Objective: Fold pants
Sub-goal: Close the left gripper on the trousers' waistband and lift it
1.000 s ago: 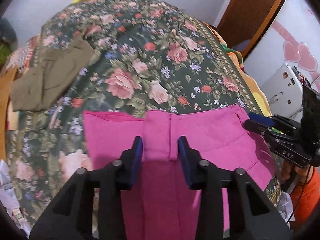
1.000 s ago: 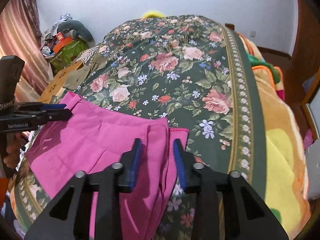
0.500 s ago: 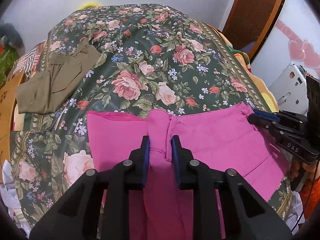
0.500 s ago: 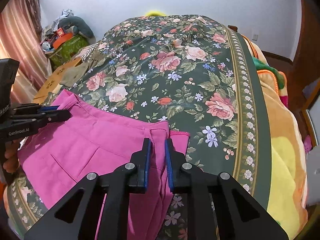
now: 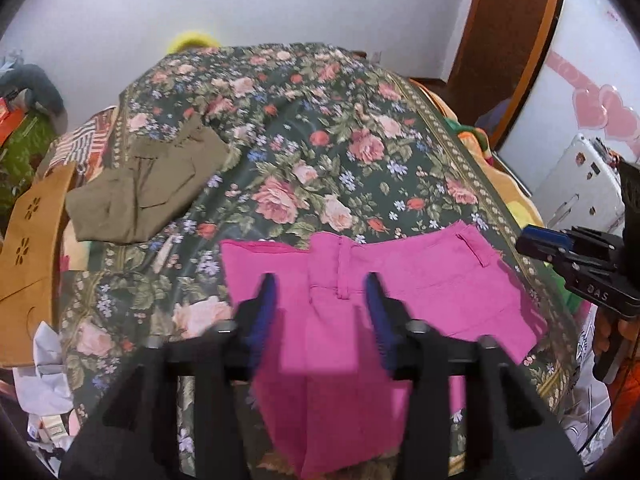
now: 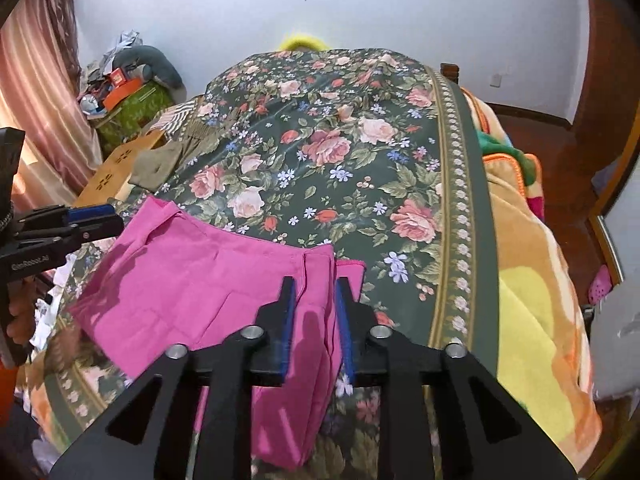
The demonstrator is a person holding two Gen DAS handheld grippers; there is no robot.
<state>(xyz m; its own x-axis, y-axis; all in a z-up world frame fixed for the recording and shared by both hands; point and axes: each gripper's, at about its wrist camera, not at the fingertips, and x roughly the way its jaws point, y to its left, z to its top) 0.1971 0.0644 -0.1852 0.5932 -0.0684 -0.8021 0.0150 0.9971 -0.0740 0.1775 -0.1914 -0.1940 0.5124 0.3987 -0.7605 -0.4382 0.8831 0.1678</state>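
The pink pants lie folded on the floral bedspread, waistband toward the far side. My left gripper hangs above the fly area. Its jaws are opening wide, and the blue pads touch no fabric. My right gripper hovers over the pants' right edge. Its jaws are also opening, a narrower gap, with pink cloth visible below them but not pinched. The right gripper also shows at the right edge of the left wrist view. At the left edge of the right wrist view sits the left gripper.
An olive-brown garment lies on the bed's far left. A tan perforated board and crumpled paper sit off the left side. An orange-yellow blanket hangs over the right side. A cluttered green box stands by the curtain.
Half a second ago both grippers were pinched shut on the pants. Now both have let go and lifted away, the left spreading much wider, and the pants rest on the bed.
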